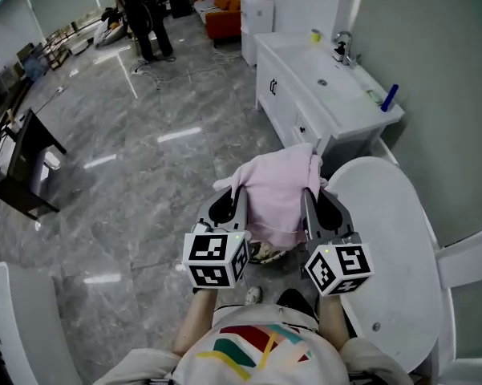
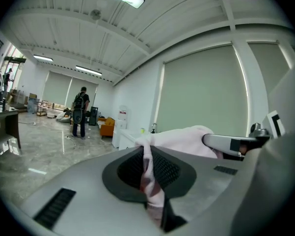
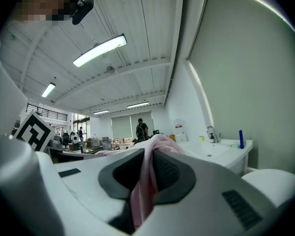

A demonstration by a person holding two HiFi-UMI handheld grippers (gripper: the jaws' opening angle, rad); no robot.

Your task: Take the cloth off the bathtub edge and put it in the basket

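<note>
Pink cloth [image 1: 277, 195] is gripped at both upper corners, the jaws of the left gripper [image 1: 228, 204] and the right gripper [image 1: 322, 207] each closed tight on it, so it is hung spread between them, just left of the bathtub [image 1: 397, 239].

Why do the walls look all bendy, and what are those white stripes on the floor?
Left gripper view and right gripper view: the wide lens bends straight lines and darkens the corners. Head view: the stripes are glare from ceiling lamps on the shiny floor; the pink cloth looks sharp.
</note>
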